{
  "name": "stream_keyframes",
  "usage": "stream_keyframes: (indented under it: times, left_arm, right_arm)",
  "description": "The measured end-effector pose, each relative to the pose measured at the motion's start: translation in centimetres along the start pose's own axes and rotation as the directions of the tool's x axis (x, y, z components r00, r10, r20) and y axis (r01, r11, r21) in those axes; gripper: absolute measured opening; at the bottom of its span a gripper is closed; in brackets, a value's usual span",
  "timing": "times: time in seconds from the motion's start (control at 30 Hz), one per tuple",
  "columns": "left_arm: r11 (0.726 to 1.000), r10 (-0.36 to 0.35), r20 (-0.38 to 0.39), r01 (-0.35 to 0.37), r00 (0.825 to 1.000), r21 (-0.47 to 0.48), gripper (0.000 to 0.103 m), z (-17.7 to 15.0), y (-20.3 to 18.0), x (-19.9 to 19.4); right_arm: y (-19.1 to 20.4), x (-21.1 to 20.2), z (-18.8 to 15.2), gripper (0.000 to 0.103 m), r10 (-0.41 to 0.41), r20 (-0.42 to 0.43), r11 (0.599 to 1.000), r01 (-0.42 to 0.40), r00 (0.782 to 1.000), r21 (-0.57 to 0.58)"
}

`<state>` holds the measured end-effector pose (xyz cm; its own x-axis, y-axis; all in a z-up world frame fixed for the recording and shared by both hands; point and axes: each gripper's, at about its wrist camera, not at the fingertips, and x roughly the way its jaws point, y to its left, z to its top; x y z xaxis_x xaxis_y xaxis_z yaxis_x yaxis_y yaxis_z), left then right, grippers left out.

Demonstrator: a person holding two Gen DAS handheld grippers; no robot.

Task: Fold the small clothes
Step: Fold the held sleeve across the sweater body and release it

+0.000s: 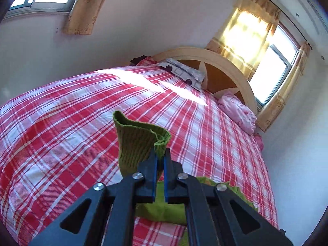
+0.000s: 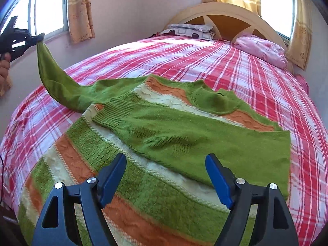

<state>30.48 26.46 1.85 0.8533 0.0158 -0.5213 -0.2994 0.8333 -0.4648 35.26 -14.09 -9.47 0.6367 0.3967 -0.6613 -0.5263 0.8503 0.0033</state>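
Note:
A small green knit sweater [image 2: 164, 135] with orange and cream stripes lies flat on the bed. One green sleeve [image 2: 184, 135] is folded across its body. My left gripper [image 1: 160, 153] is shut on the ribbed cuff [image 1: 139, 135] of the other sleeve and holds it up above the bed. It also shows in the right wrist view [image 2: 40, 38] at the far left, with the sleeve [image 2: 55, 82] stretched up from the sweater. My right gripper [image 2: 166, 160] is open and empty, just above the sweater's lower part.
The bed has a red and white plaid cover [image 2: 205, 61]. A grey patterned pillow [image 2: 190, 30] and a pink pillow [image 2: 262, 48] lie by the curved wooden headboard [image 2: 225, 14]. Curtained windows [image 1: 272, 69] sit in the walls behind and beside the bed.

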Motion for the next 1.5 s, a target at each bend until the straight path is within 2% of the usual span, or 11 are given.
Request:
stream_keyframes:
  times: [0.23, 0.4, 0.57, 0.73, 1.0, 1.23, 1.37, 1.43, 1.5]
  left_arm:
    - [0.993, -0.103, 0.014, 0.102, 0.995, 0.054, 0.005, 0.6, -7.1, -0.2]
    - [0.981, -0.169, -0.005, 0.168, 0.986, 0.094, 0.005, -0.3, -11.3, 0.7]
    - [0.968, -0.211, -0.029, 0.213, 0.977, 0.131, 0.005, -1.6, -15.0, 2.1]
    - [0.943, -0.254, -0.067, 0.262, 0.965, 0.204, 0.005, -4.6, -19.9, 3.8]
    - [0.913, -0.25, -0.144, 0.282, 0.958, 0.296, 0.005, -11.5, -26.5, 7.2]
    - [0.896, -0.162, -0.248, 0.247, 0.955, 0.369, 0.005, -19.4, -29.8, 11.5]
    - [0.865, -0.125, -0.273, 0.24, 0.954, 0.441, 0.005, -22.9, -31.6, 12.4]
    - [0.834, -0.124, -0.322, 0.274, 0.939, 0.478, 0.006, -24.5, -32.6, 12.8]
    - [0.797, -0.089, -0.365, 0.287, 0.927, 0.532, 0.013, -25.7, -33.0, 13.2]
  right_arm:
    - [-1.3, -3.0, -1.4, 0.08, 0.007, 0.036, 0.999, -0.008, 0.999, 0.035]
    - [-2.5, -4.6, -2.8, 0.08, -0.007, 0.038, 0.999, 0.005, 0.999, 0.046]
    - [-4.1, -6.3, -4.4, 0.08, -0.022, 0.042, 0.997, 0.019, 0.999, 0.073]
    - [-5.3, -7.8, -6.2, 0.08, -0.038, 0.037, 0.995, 0.035, 0.999, 0.097]
    - [-6.3, -8.6, -9.3, 0.08, -0.03, 0.01, 0.989, 0.028, 1.0, 0.146]
    - [-6.5, -8.3, -11.1, 0.08, -0.015, 0.005, 0.983, 0.014, 1.0, 0.185]
    - [-6.6, -7.8, -11.6, 0.08, -0.018, -0.012, 0.982, 0.02, 1.0, 0.188]
    - [-6.6, -7.5, -11.8, 0.08, -0.02, -0.019, 0.982, 0.024, 1.0, 0.187]
    - [-6.7, -7.1, -12.2, 0.08, -0.012, -0.03, 0.983, 0.018, 0.999, 0.185]
